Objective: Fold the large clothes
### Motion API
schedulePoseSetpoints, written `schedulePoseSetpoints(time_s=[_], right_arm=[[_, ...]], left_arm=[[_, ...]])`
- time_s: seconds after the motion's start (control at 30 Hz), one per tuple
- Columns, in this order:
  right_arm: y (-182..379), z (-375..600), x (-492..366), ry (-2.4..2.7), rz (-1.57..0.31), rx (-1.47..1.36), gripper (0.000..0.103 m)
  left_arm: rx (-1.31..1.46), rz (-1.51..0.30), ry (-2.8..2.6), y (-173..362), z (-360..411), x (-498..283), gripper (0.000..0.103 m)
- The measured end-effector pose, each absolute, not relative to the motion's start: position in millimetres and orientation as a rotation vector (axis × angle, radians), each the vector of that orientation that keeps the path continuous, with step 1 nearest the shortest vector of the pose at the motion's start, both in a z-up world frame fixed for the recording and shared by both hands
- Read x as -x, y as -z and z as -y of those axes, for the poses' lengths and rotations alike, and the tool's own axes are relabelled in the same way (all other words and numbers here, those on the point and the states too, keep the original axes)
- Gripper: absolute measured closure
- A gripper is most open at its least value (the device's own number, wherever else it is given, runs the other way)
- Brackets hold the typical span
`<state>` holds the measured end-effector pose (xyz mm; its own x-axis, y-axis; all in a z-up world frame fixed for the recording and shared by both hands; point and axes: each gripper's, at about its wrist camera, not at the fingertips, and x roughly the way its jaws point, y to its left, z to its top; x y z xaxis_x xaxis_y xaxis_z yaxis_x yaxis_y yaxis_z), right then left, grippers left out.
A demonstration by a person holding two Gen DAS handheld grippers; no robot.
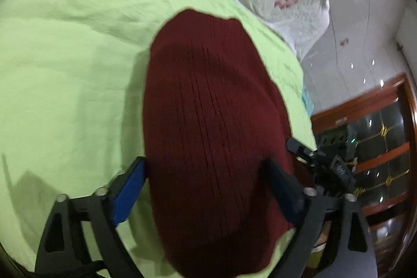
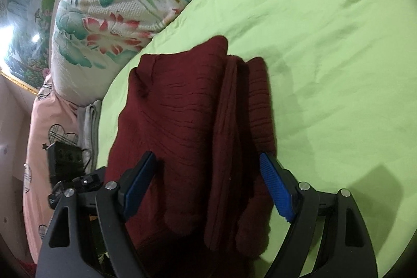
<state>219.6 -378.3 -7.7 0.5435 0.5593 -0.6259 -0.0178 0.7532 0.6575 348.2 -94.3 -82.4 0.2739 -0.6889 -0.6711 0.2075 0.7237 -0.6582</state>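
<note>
Bed [image 1: 65, 56]: green sheet, lightly creased, carries everything. Flowered quilt [image 2: 109, 17] bunched along far edge; pink pillow [image 2: 39, 121] beside it in right wrist view.

Sweater [image 2: 187, 127]: dark red rib knit, lying on sheet near bed edge, already folded into thick bundle w/ several layers showing along one side. Appears near final fold, by judgement.

Left gripper [image 1: 206, 186]: fingers spread wide, straddling bundle at near end; contact w/ cloth cannot be confirmed. Right gripper [image 2: 208, 181]: fingers likewise spread, bundle between them, nothing pinched.

Recommended for step in hand: close on ALL layers at once, not top ply only, else stack slides apart. Keep both grips level, same height, corners matched before lowering. Press flat after; knit is springy, likely to bulge. Watch bed edge – bundle sits close in left wrist view, could slip off.
</note>
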Motion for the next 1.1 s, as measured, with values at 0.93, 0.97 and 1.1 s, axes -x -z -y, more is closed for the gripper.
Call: schedulePoseSetpoints(time_s=[0.93, 0.97, 1.1], right_arm=[[7, 155, -240, -0.788, -0.979, -0.652, 0.078], [17, 150, -243, -0.769, -1.014, -0.651, 0.078], [44, 151, -241, -0.706, -1.079, -0.665, 0.073]], left_arm=[[0.456, -0.915, 0.393, 38, -109, -244, 0.049], [0.450, -0.951, 0.357, 51, -116, -243, 0.047], [0.618, -0.984, 0.335, 87, -147, -234, 0.035]])
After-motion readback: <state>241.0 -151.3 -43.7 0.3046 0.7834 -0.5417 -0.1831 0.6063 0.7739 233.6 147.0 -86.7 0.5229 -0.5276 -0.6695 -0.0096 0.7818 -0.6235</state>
